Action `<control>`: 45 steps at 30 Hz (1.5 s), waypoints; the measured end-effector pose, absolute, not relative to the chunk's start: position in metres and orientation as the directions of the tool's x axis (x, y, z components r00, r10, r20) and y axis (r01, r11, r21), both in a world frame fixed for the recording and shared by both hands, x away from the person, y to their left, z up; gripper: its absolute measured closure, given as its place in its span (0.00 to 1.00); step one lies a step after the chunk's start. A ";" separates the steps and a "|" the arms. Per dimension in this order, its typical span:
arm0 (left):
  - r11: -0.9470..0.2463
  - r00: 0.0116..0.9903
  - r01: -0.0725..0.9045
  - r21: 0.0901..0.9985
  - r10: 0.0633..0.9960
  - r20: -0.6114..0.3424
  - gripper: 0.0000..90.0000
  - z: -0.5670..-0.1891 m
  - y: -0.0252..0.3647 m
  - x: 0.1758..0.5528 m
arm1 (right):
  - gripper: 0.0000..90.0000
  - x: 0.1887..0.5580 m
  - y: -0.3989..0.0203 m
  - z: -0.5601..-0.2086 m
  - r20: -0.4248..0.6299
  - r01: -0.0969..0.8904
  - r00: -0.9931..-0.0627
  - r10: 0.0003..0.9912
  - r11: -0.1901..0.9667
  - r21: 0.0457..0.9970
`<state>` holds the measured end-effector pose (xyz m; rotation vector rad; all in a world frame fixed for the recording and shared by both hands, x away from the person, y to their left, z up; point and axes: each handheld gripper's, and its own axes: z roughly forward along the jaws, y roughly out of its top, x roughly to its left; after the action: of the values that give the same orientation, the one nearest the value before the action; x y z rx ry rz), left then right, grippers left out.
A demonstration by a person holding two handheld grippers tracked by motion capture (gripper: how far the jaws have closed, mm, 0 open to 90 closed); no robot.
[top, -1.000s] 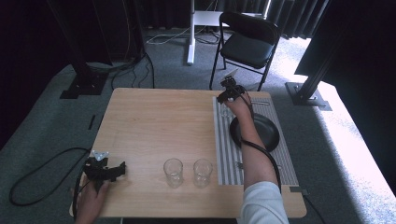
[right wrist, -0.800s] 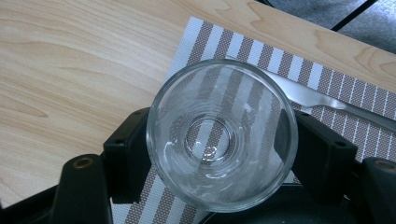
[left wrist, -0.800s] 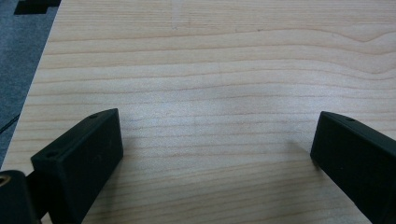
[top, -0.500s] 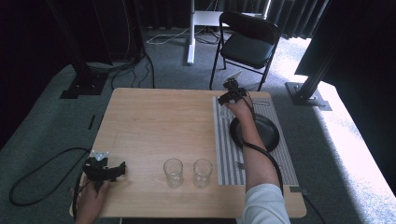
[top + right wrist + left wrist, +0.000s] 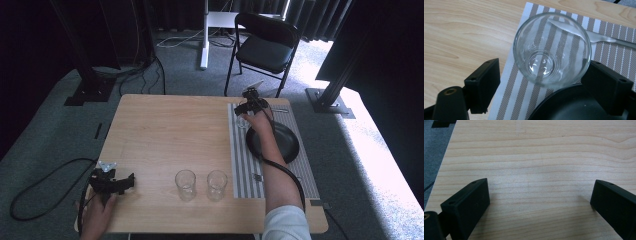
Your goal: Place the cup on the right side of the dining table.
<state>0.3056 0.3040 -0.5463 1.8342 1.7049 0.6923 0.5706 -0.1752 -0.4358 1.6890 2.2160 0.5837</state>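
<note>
My right gripper (image 5: 541, 87) has its jaws spread wide around a glass (image 5: 552, 50); my left gripper's (image 5: 539, 202) jaws gape over bare desk (image 5: 536, 157).

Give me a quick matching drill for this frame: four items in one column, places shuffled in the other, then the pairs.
Items
1. black plate
2. knife
3. left gripper
4. glass on the mat

Places
A. over bare wood near the table's near left corner
B. between the right gripper's open jaws
C. on the striped placemat, under the person's right forearm
D. on the mat beyond the glass, partly seen through it

Pairs: 1-C, 2-D, 3-A, 4-B
</note>
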 end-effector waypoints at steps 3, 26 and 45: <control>-0.057 0.069 0.722 0.689 0.998 0.010 0.03 -0.546 0.304 0.306 | 0.17 0.565 -0.177 -0.436 0.024 0.840 -0.263 0.964 0.217 0.498; -0.057 0.069 0.722 0.690 0.998 0.010 0.03 -0.546 0.304 0.306 | 0.17 0.526 -0.189 -0.439 0.054 0.811 -0.259 0.964 0.187 0.554; -0.057 0.069 0.722 0.689 0.998 0.010 0.03 -0.546 0.304 0.306 | 0.14 0.497 -0.201 -0.453 0.095 0.804 -0.243 0.965 0.146 0.576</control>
<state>0.3056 0.3040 -0.5463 1.8348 1.7046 0.6924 0.4972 -0.2009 -0.4527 1.7122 2.1306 0.7667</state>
